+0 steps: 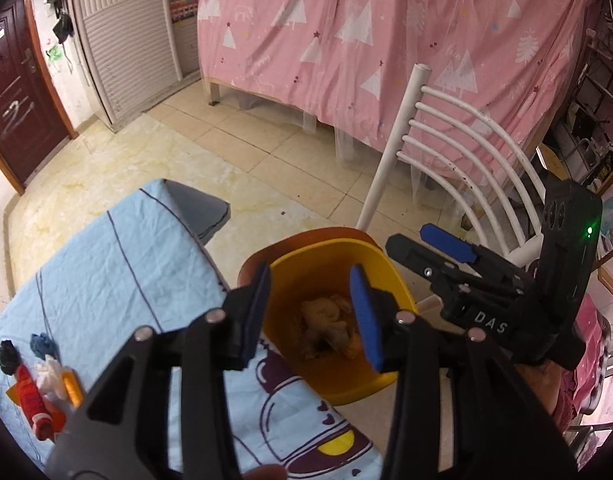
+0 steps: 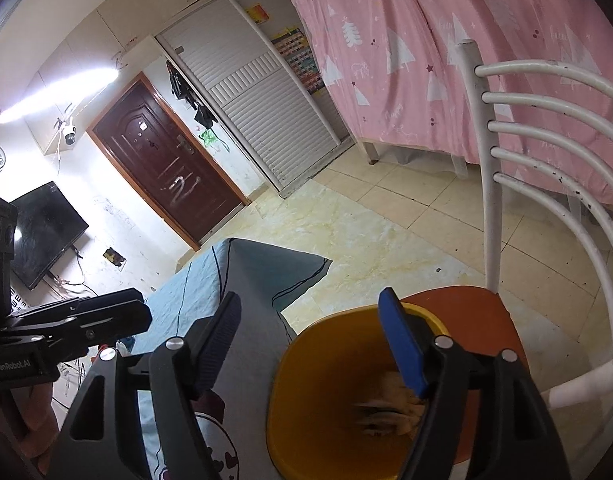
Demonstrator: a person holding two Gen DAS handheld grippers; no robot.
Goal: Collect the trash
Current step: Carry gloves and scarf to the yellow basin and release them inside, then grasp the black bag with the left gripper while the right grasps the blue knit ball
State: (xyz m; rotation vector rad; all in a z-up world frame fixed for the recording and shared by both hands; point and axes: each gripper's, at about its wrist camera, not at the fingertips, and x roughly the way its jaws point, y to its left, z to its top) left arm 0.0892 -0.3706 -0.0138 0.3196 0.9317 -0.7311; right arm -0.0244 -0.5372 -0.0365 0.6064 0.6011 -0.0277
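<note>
A counter (image 1: 118, 276) under a light blue printed cloth carries a small cluster of scraps near its edge: a red wrapper (image 1: 33, 404), crumpled white plastic (image 1: 50, 376), an orange piece (image 1: 72, 390) and two dark crumpled bits (image 1: 6, 354).

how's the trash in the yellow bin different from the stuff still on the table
The trash in the yellow bin is one crumpled tan wad; the table pieces are several, in red, white, orange, blue and black. The wad lies at the bin's bottom; the pieces lie on the blue cloth, uncollected. Both look like small scraps.
</note>
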